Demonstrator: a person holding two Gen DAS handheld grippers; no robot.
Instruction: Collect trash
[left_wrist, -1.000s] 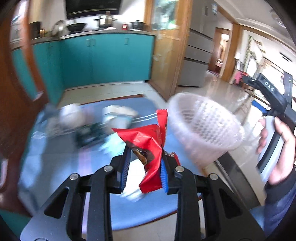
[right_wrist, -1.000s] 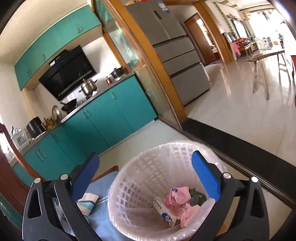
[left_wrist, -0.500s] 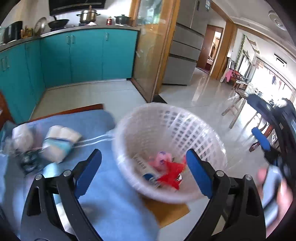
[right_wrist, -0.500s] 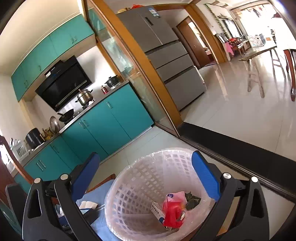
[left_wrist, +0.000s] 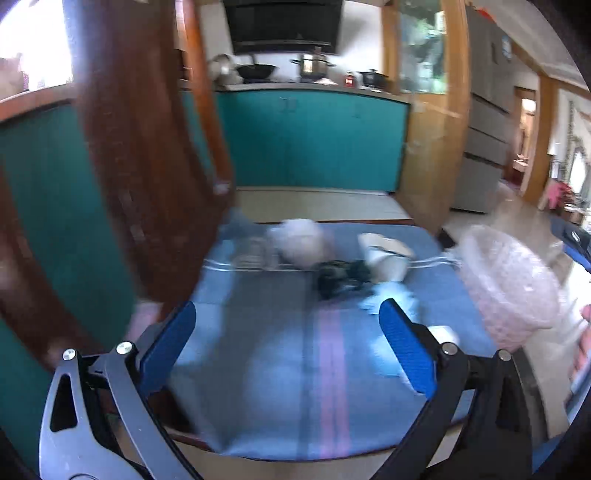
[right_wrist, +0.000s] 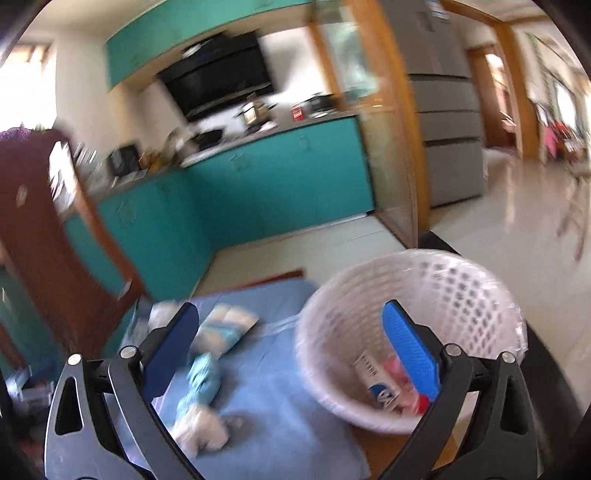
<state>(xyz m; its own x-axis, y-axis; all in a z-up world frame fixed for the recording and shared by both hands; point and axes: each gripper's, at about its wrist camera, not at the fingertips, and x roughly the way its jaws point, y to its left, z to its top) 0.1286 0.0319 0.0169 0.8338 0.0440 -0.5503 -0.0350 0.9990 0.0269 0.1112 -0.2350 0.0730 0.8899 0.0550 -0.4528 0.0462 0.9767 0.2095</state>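
Left wrist view: left gripper (left_wrist: 286, 339) wide open, nothing between the blue pads, hanging over a blue cloth (left_wrist: 280, 369) that covers the table. Trash lies in a loose row at the far side: a white crumpled wad (left_wrist: 301, 245), a dark crumpled wrapper (left_wrist: 341, 278) just beside it, a white-and-blue pack (left_wrist: 386, 254) touching the wrapper. Frame is motion-blurred, so the clear item left of the wad is probably a plastic bag, can't confirm. White mesh basket (left_wrist: 511, 284) sits at the right edge of the cloth.

Right wrist view: right gripper (right_wrist: 288, 350) also spread wide and empty. Basket (right_wrist: 491, 295) is ahead on the right, with a white carton (right_wrist: 380, 384) and pink and red scraps inside. On the cloth lie the blue-white pack (right_wrist: 227, 326) and a light-blue crumpled piece (right_wrist: 203, 376) with a white wad (right_wrist: 201, 430) touching it.

Step in hand, as I judge it: reach for the next piece. Best pick is the dark wrapper, nearest and central; come in low, pads straddling it, close on the bulk, not a loose edge, so neighbours aren't dragged.
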